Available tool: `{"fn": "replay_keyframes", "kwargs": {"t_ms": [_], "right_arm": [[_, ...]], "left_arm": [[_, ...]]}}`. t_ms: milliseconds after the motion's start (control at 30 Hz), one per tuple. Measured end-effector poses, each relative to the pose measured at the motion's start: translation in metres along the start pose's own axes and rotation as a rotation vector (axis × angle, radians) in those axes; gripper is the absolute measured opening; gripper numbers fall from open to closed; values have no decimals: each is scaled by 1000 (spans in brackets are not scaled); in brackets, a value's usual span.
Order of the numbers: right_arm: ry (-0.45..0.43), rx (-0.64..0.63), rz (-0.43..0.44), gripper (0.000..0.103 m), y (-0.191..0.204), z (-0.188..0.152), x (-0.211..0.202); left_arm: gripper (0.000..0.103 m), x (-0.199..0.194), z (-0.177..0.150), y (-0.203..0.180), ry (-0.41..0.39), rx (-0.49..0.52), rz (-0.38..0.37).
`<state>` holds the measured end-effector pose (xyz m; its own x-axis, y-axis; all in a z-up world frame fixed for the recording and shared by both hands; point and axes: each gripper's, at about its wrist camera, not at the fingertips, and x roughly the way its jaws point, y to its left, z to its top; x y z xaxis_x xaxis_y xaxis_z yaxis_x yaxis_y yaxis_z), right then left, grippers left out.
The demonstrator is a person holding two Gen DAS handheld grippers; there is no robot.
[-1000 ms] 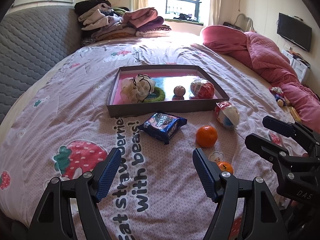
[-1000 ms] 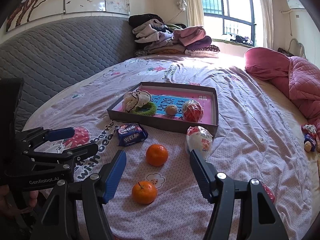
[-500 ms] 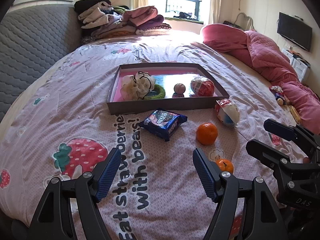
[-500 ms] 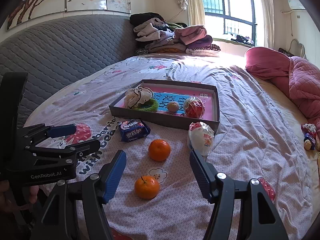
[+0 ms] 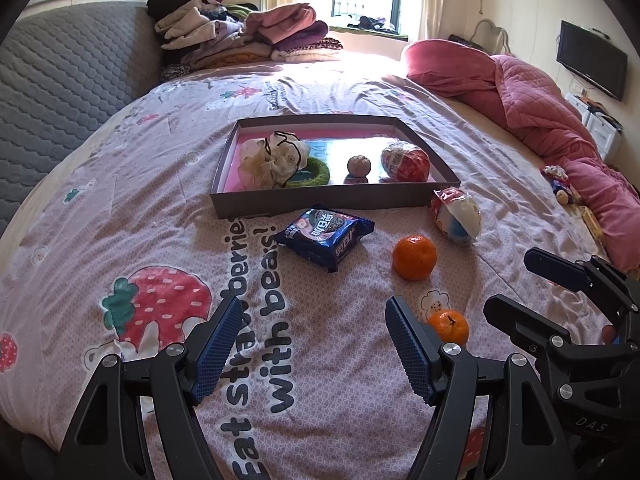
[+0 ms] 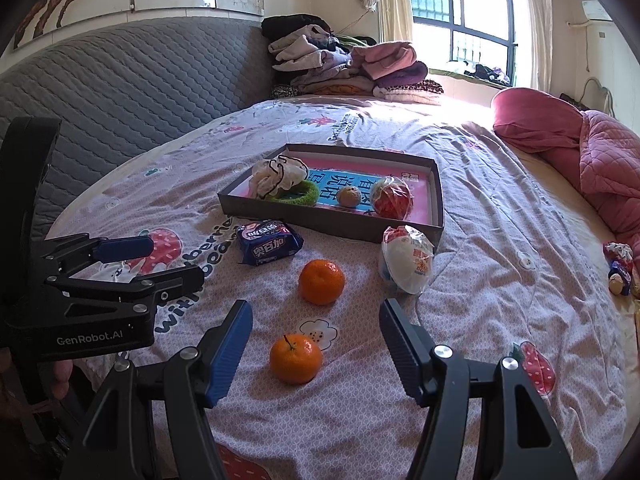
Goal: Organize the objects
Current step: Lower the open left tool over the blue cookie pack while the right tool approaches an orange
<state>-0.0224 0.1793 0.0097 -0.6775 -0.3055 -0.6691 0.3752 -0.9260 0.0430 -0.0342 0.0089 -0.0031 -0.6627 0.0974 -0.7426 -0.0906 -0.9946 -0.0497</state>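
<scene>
Left wrist view first: the left tongs (image 5: 310, 344) are spread wide with nothing between the blue pads, hovering over the bed (image 5: 120, 216) and its "Eat strawberries with bears!" sheet. Straight ahead of them sits a blue snack packet (image 5: 326, 236), and past that a shallow box tray (image 5: 336, 200) holding a cream mesh puff (image 5: 272, 160) on a green ring (image 5: 316, 172), a small round brownish thing (image 5: 359, 165) and a red-and-white wrapped ball (image 5: 405, 162). Ahead and to the right are a bigger orange (image 5: 414, 257) and a white wrapped bun-looking pack (image 5: 458, 216) just beside the tray's near right corner. A smaller orange (image 5: 449, 326) peeks out right beside the right-hand finger. The right tongs (image 5: 532, 284) poke in from the far right edge, side on. Right wrist view: the right tongs (image 6: 316, 344) are also wide open, empty, and the small orange (image 6: 296, 358) lies on the sheet between the two fingers but touching neither. The other orange (image 6: 321, 282) is just ahead of them, the wrapped pack (image 6: 406, 262) ahead-right, the blue packet (image 6: 268, 242) ahead-left, and the tray (image 6: 320, 220) beyond all of those. The left tongs (image 6: 170, 260) show up off to the left, open too, with a bit of a hand (image 6: 60, 372) under the body.
</scene>
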Motion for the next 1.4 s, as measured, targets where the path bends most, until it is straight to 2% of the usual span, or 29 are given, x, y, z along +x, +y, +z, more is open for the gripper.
{"fn": "replay_keyframes", "kwargs": {"t_ms": [767, 1400], "right_arm": [[68, -21, -2, 65, 6, -15, 13], [121, -28, -1, 65, 7, -23, 29]], "left_arm": [[75, 18, -8, 4, 72, -3, 9], [75, 38, -2, 14, 78, -29, 7]]}}
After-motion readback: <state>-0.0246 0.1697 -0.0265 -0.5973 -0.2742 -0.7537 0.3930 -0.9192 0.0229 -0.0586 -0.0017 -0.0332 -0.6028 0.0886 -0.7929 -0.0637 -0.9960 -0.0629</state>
